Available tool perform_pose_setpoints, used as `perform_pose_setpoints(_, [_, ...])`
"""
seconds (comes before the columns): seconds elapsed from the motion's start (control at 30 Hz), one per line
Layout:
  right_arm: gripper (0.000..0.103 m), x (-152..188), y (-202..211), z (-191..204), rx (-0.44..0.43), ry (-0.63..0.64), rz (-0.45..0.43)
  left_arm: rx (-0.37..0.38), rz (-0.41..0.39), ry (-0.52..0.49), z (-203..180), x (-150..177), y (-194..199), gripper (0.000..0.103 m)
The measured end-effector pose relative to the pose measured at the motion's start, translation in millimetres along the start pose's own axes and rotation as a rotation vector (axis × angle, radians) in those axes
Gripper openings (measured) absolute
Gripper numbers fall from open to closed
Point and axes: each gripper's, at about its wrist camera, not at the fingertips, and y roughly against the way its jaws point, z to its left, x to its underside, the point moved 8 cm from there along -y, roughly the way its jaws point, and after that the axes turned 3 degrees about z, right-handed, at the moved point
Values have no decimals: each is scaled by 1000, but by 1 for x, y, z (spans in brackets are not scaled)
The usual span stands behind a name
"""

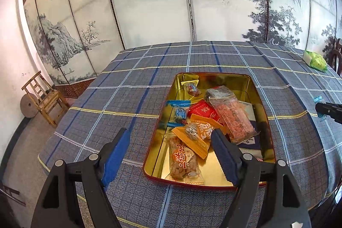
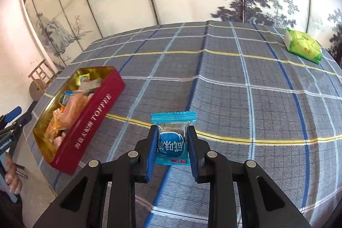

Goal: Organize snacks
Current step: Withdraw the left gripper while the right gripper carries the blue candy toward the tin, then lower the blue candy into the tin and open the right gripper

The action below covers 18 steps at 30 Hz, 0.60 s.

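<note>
A red tin with a gold inside (image 1: 259, 97) sits on the checked tablecloth and holds several wrapped snacks, among them an orange packet (image 1: 197, 134) and a blue candy (image 1: 179, 113). My left gripper (image 1: 171, 138) is open and empty, just above the tin's near left corner. In the right wrist view the same tin (image 2: 92, 119), lettered TOFFEE, lies to the left. My right gripper (image 2: 172, 138) is shut on a blue wrapped candy (image 2: 171, 142) and holds it above the cloth, right of the tin. The right gripper's tip (image 1: 327, 109) shows at the left wrist view's right edge.
A green packet (image 2: 302, 47) lies at the table's far right; it also shows in the left wrist view (image 1: 315, 60). A painted folding screen stands behind the table. A wooden chair (image 1: 44, 97) and a stone wheel stand on the floor at the left.
</note>
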Motion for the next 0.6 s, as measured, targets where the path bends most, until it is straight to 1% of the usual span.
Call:
perform_pose_setpoints(0.13, [28,-10,7,43,-54,61,-11,0,7,23,7,4,-3,78])
perform_pose_setpoints(0.27, [28,-17,9,85,-122,107,-13,-11,0,51,19,9,-4,82])
perform_pose_setpoints(0.37, [28,-21,6,112,-165,140,-5,-34,-10,59,25,11,-4,86])
perform_pose_setpoints(0.6, [28,-28,-13,168,-250,196,38,-46,-18,65,32,14,-5,87])
